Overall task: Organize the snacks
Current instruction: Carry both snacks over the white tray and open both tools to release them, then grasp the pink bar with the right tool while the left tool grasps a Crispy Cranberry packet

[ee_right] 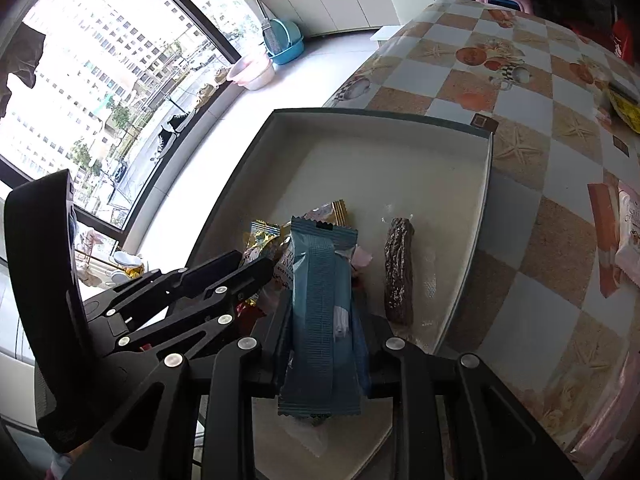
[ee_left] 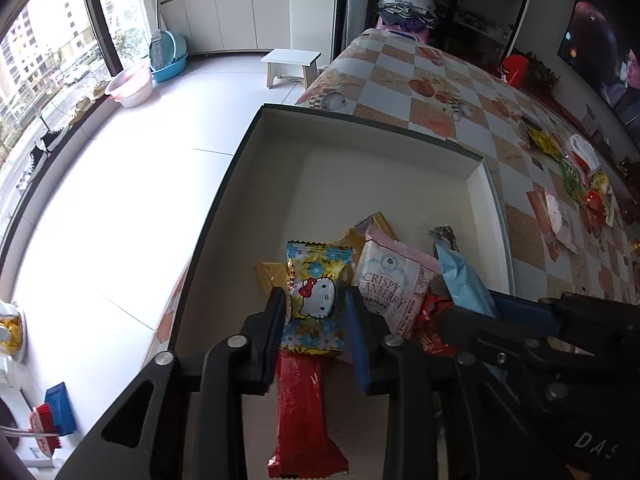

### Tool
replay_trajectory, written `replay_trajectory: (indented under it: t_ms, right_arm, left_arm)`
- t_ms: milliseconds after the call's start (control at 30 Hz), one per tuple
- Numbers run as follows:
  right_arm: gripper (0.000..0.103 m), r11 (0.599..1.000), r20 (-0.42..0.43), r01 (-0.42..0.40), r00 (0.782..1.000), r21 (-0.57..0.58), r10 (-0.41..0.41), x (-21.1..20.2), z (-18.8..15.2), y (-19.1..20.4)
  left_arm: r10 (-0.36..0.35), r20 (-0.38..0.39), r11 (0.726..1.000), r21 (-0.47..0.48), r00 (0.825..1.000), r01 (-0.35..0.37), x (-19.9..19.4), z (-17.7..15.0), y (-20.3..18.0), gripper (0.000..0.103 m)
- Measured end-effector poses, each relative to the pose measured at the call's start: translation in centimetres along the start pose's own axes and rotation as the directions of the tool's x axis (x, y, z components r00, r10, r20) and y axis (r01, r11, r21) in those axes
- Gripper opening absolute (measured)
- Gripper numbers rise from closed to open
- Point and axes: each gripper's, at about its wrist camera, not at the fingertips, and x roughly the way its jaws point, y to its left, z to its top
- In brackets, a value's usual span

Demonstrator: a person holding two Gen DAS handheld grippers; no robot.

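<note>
A shallow white box with a dark rim [ee_left: 368, 120] [ee_right: 380, 114] sits at the table's near corner. My left gripper [ee_left: 316, 304] is shut on a Hello Kitty snack pack [ee_left: 316, 292] just above the box floor, over a red wrapper [ee_left: 304, 404]. A pink Crispy Cranberry pack [ee_left: 392, 280] and gold wrappers [ee_left: 272, 272] lie beside it. My right gripper [ee_right: 324, 312] is shut on a long blue pack [ee_right: 320, 312], also seen in the left wrist view [ee_left: 464, 280]. A brown bar [ee_right: 398, 272] lies in the box to its right.
More loose snacks [ee_left: 580, 176] lie on the checked tablecloth [ee_left: 440, 80] to the right of the box; a pink pack [ee_right: 628, 236] lies near there. The floor drops off left of the table, with a white stool [ee_left: 290, 62] and basins [ee_left: 130, 88] beyond.
</note>
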Motion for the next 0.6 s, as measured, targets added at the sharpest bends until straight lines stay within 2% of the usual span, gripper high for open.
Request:
replay_trajectory:
  t_ms: [33, 67, 100, 133, 200, 333, 400, 433, 600]
  right_arm:
    - [0.03, 1.0, 0.001, 0.007, 1.0, 0.001, -0.007, -0.2, -0.1, -0.1]
    - [0.034, 1.0, 0.003, 0.021, 1.0, 0.005, -0.021, -0.5, -0.1, -0.3]
    - [0.051, 0.999, 0.01, 0.04, 0.999, 0.009, -0.04, -0.8, -0.1, -0.5]
    - [0.075, 0.997, 0.023, 0.072, 0.997, 0.014, -0.072, -1.5, -0.2, -0.9]
    - [0.103, 0.995, 0.059, 0.093, 0.994, 0.029, -0.095, -3.1, -0.7, -2.0]
    - [0.103, 0.985, 0.092, 0.124, 0.987, 0.117, -0.135, -6.6, -2.4, -5.6]
    - [0.103, 0.97, 0.095, 0.175, 0.977, 0.167, -0.193, -8.6, -3.8, -8.0]
    - [0.103, 0.956, 0.089, 0.216, 0.967, 0.2, -0.237, -9.6, -4.7, -9.6]
    - [0.103, 0.883, 0.055, 0.319, 0.932, 0.345, -0.358, -13.3, -8.9, -16.6]
  left_arm:
    - [0.013, 0.002, 1.0, -0.001, 1.0, -0.013, -0.1, -0.1, 0.1, 0.065]
    - [0.019, 0.008, 1.0, -0.009, 1.0, -0.019, -0.2, -0.2, 0.2, 0.07]
    - [0.016, 0.015, 1.0, -0.018, 1.0, -0.016, -0.4, -0.3, 0.6, 0.074]
    - [0.006, 0.02, 1.0, -0.028, 1.0, -0.006, -0.7, -0.4, 0.8, 0.075]
    - [-0.019, 0.018, 0.999, -0.038, 1.0, 0.02, -1.1, -0.7, 0.8, 0.078]
    - [-0.028, 0.043, 1.0, -0.002, 0.999, 0.028, -2.4, -1.1, -0.7, 0.078]
    - [-0.041, 0.058, 0.999, 0.025, 0.997, 0.04, -3.3, -1.3, -1.7, 0.078]
    - [-0.052, 0.065, 0.998, 0.037, 0.997, 0.05, -3.7, -1.4, -2.2, 0.078]
    - [-0.108, 0.084, 0.989, 0.108, 0.991, 0.099, -5.9, -1.8, -5.5, 0.079]
